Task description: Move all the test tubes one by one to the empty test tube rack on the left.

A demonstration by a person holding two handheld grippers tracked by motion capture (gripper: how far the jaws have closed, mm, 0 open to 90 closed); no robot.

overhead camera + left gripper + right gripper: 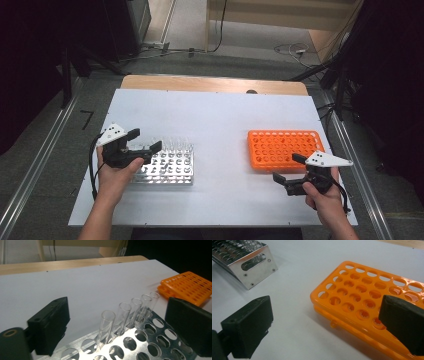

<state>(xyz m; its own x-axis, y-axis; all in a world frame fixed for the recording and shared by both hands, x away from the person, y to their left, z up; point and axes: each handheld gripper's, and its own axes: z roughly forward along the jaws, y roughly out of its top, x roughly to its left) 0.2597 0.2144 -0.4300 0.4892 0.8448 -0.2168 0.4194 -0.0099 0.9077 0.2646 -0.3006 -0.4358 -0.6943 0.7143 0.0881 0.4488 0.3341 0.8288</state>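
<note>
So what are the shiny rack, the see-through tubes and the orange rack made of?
The shiny rack looks like polished metal: silvery, mirror-like, with screws in its side. The tubes are clear, either glass or plastic; the look cannot settle which. The orange rack looks like glossy moulded plastic, evenly coloured.

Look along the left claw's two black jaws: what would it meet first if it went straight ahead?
Probably the row of clear glass test tubes standing in the shiny metal perforated rack. The left claw is open with the nearest tube just ahead between its jaws, though depth is hard to judge.

Lab bench: metal tube rack (167, 167) w/ glass tubes (124, 315), orange rack (284, 148).
</note>
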